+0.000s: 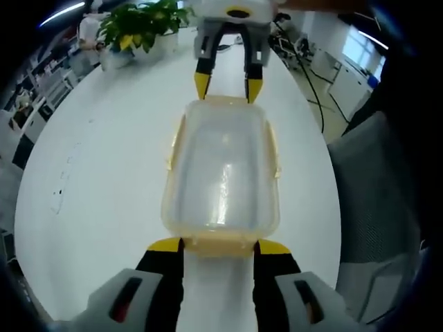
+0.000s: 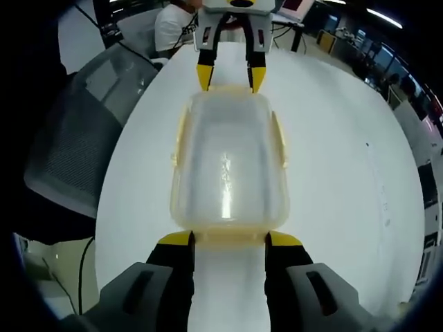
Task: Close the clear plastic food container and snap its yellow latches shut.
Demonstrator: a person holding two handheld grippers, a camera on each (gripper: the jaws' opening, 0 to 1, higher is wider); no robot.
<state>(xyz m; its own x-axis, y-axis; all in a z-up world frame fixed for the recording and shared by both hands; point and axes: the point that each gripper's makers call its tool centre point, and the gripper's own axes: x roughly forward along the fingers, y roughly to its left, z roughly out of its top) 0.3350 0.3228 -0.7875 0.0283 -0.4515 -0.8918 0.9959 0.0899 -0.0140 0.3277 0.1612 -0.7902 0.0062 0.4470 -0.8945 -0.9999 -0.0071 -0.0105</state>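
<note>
Yellow-tipped black fingers on grey gripper bodies

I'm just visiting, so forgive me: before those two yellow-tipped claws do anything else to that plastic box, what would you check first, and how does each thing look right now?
1. Lid sits on the container: ok, it looks flat and in place.
2. Left gripper lined up with the near end latch: ok, open, one tip at each side.
3. Right gripper lined up at the opposite end: ok, also open.
4. Side latches snapped down: cannot tell.
5. End latches snapped down: cannot tell.
6. Container fully on the table, away from the edge: ok.
</note>
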